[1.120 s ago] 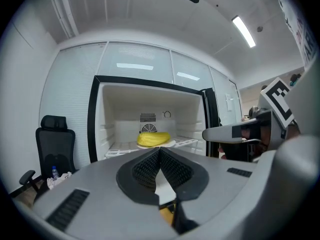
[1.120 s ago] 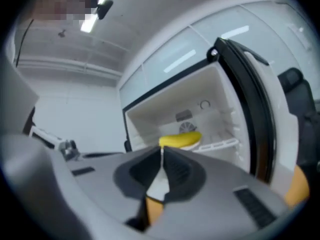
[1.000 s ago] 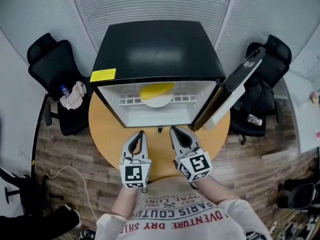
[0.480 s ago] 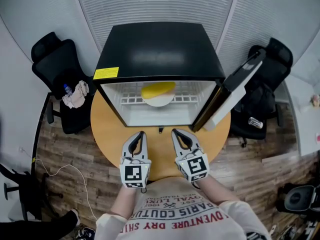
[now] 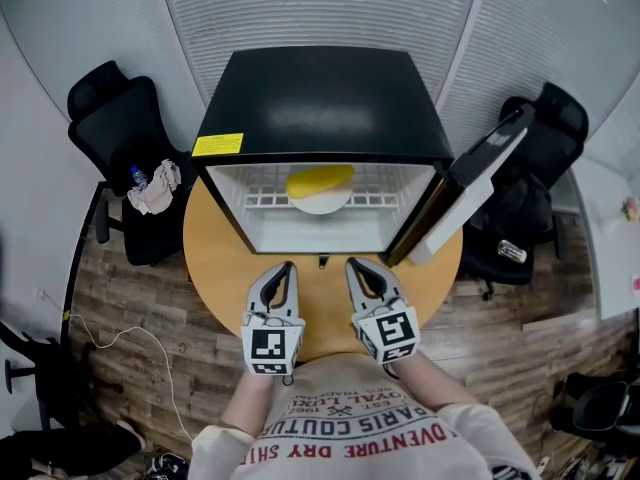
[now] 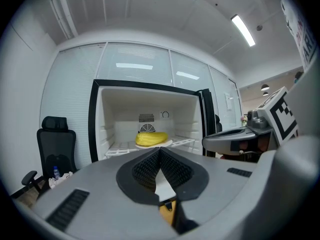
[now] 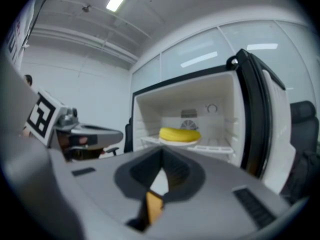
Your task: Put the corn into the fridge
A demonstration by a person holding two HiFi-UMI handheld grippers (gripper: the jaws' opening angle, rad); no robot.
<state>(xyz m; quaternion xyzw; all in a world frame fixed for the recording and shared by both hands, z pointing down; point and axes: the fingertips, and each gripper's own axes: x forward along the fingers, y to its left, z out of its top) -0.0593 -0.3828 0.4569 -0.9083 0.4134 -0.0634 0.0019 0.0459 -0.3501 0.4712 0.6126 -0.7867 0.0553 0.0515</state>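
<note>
Left gripper (image 5: 287,268): jaws are pressing together at the tips, gripping nothing; it is hovering over the near edge of the table, pointing at the fridge.
Right gripper (image 5: 352,266): jaws are likewise meeting with nothing between them; it is hanging just beside the left gripper, the two apart.
Corn (image 5: 320,179): is lying on its side on a white plate (image 5: 318,205) inside the fridge, on the wire shelf (image 5: 372,200), well apart from both grippers.
Fridge (image 5: 320,98): black, white-lined, is sitting on the table with a yellow label (image 5: 218,145) on its front left corner.
Fridge door (image 5: 470,193): is standing wide open, swung out on the right side.
Table (image 5: 215,258): round, light wood, is carrying the fridge.
Left chair (image 5: 115,128): black, is holding a crumpled cloth (image 5: 155,188) and a small bottle (image 5: 139,178).
Right chair (image 5: 540,118): black, is standing behind the open door.
Floor (image 5: 130,308): wood planks, with a thin cable (image 5: 120,343) trailing across.
Back wall (image 5: 300,8): pale ribbed panels are running behind the fridge.
</note>
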